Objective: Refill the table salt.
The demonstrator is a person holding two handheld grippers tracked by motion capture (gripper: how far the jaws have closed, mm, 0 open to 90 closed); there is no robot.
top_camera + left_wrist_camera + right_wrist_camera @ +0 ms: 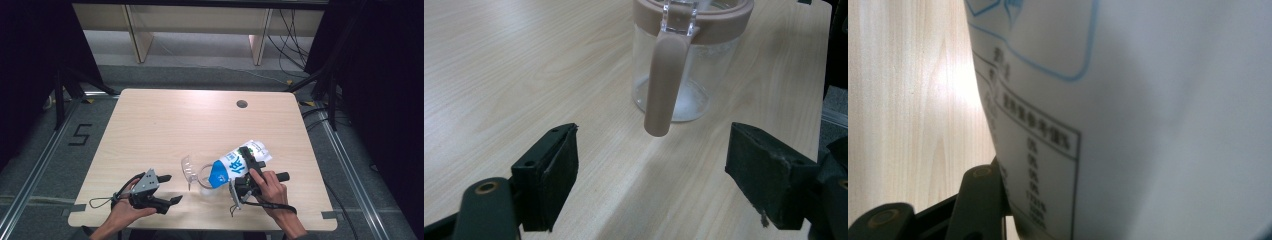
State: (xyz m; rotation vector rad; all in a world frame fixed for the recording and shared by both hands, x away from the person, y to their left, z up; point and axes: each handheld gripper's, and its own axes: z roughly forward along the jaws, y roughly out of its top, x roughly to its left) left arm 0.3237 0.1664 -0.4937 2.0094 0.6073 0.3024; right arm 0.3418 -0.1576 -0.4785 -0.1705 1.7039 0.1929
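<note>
A white and blue carton (231,167) is tilted with its blue end down over the mouth of a clear jug (202,176). My right gripper (248,161) is shut on the carton's upper half. In the right gripper view the carton's printed side (1148,125) is very close, and one black finger (979,192) presses its left side. My left gripper (172,188) rests open at the table's front left, to the left of the jug. From the left gripper view, the jug (684,75) with its pinkish rim and handle (664,85) stands beyond the open gripper (651,175), untouched.
The jug's clear lid (187,169) is flipped up on its left side. The wooden table (165,125) has a round cable hole (242,104) at the back right. Behind the table are wooden shelf legs (142,40) and loose cables (295,35) on the floor.
</note>
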